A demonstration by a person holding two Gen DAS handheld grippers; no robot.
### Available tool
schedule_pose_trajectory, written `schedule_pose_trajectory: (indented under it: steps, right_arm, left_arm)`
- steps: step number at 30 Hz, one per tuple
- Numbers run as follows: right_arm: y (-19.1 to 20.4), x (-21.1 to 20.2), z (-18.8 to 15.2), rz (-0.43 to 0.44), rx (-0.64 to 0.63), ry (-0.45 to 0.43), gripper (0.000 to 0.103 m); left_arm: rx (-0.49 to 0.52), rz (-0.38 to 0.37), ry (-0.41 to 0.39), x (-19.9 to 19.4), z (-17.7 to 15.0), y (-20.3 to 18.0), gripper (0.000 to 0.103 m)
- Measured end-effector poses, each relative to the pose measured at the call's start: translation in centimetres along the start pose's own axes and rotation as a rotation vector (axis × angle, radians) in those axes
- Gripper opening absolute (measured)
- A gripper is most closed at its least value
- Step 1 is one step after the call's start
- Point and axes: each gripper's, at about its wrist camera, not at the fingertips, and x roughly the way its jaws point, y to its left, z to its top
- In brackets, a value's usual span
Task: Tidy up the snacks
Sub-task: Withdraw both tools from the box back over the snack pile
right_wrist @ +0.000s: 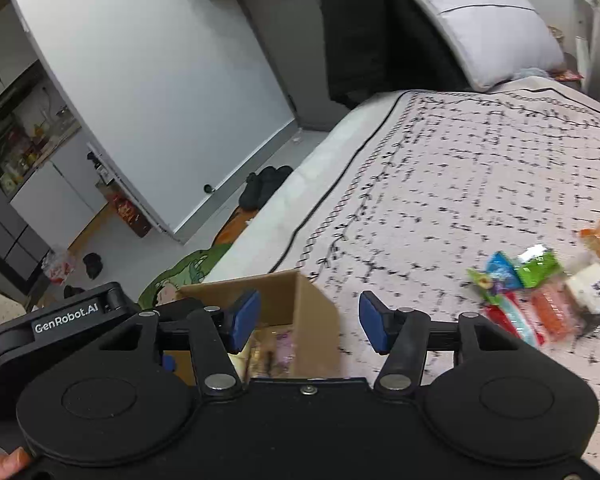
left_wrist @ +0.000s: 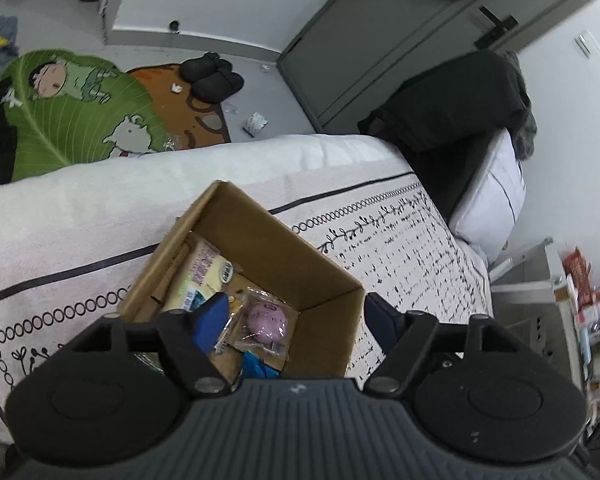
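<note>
**Both claws apart over the snack box on the bed**

The cardboard box stands open on the patterned bedspread, close to the edge of the bed nearest the floor. Inside it lie a pale yellow packet with pink lettering, a clear wrapper holding a round pink cake, and a blue wrapper partly hidden at the near wall.

Left claw — hangs directly above the box, tilted downward. Its blue pads stand well apart, one over the box interior, the other just outside the near right wall. Nothing sits between them; no pad touches any packet.

Right claw — also apart, with nothing gripped. It points past the near right corner of the box; its left pad overlaps the box opening, its right pad is over bare bedspread. The housing of the left claw shows at the lower left of this view, just beside the box.

A cluster of loose snacks lies on the bedspread to the right of the box, well apart from it — blue, green, red, orange and white packets, touching one another. This view is blurred, so labels cannot be read.

A grey pillow rests at the far end of the bed. Black slippers sit on a cartoon floor mat beside the bed.
</note>
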Motion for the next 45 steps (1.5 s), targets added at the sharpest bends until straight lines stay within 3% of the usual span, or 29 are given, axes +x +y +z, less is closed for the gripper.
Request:
schedule_pose_trajectory:
  steps: [13,22,32,42,45]
  right_arm:
    - [-4.7,-2.6,0.3,-0.057,-0.019,0.012,0.064]
    - [-8.4,-5.1,0.4,-0.086,-0.002,-0.013,0.073]
    - [-12.9,-5.8,-0.6,-0.120,0.004,-0.066,0.074]
    - [-16.2,-3.7,-1.9,-0.072,0.083,-0.041,0.072]
    - [-17.0,-3.3,-1.9,-0.098,0.088,-0.040,0.067]
  left_arm:
    - [0.099,0.038,-0.020,-0.1,-1.4,-3.3,0.081]
    - [0.230,0.031,-0.025,0.1,-3.9,-6.9,0.084]
    - [0.342,0.018,-0.051,0.5,-6.3,-10.2,0.084]
    - [0.413,0.032,-0.070,1.7,-9.1,-11.9,0.084]
    - [0.429,0.027,-0.060,2.3,-9.3,-12.9,0.084]
